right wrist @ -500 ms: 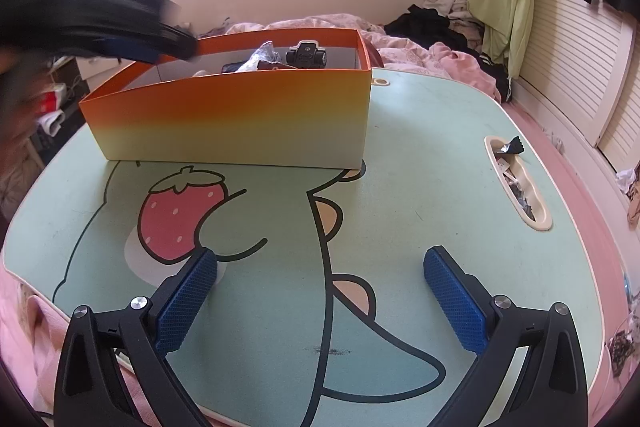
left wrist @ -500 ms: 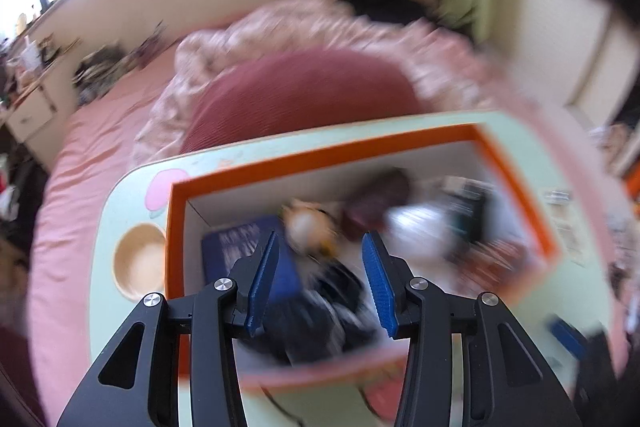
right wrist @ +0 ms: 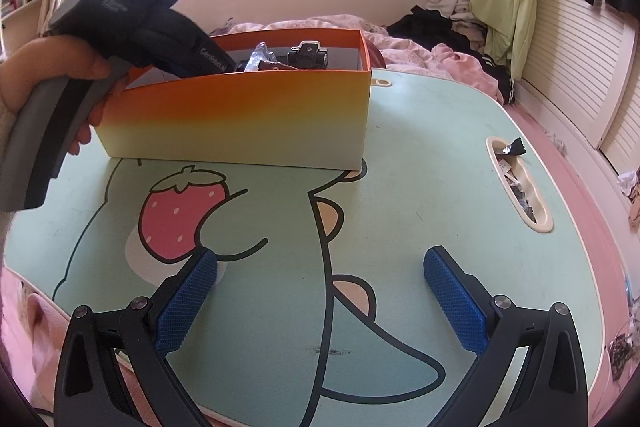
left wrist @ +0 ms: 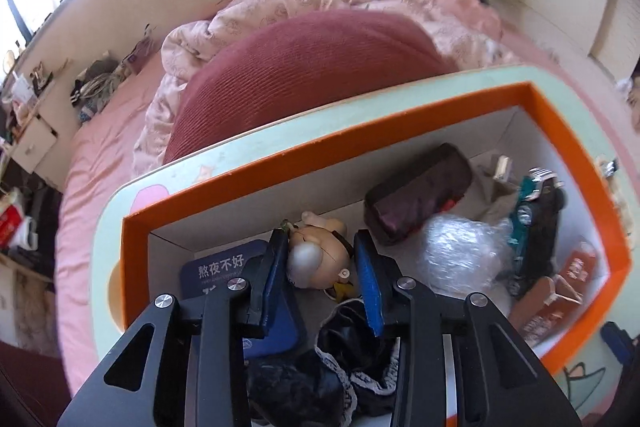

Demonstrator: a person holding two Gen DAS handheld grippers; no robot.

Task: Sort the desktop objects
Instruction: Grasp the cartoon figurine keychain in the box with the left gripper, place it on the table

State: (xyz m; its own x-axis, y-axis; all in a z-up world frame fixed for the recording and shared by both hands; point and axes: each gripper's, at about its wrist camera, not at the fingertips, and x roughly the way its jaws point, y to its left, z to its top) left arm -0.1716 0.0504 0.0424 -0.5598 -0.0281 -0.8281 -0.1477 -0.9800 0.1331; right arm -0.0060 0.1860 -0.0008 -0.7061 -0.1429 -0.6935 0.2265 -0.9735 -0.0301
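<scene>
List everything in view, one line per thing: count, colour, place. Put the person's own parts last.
Box: one, orange fading to yellow, far left of the table.
Table: one, pale green with a strawberry cartoon, on the bed.
Doll: one, tan with a grey head, in the box between the left tool's pads.
Card: one, dark blue with white writing, box's left end.
Pouch: one, dark maroon, middle of the box.
Plastic wrap: one clump, clear, right of the doll.
Toy car: one, black and teal, box's right end.
Packet: one, reddish brown, box's right corner.
Black fabric: one bundle, lace-edged, box's near side.
Cushion: one, dark red, behind the table.
Left tool: narrowly open around the doll; contact unclear.
Right tool: wide open, empty, above the table.
Hand: one, gripping the left tool's handle.
</scene>
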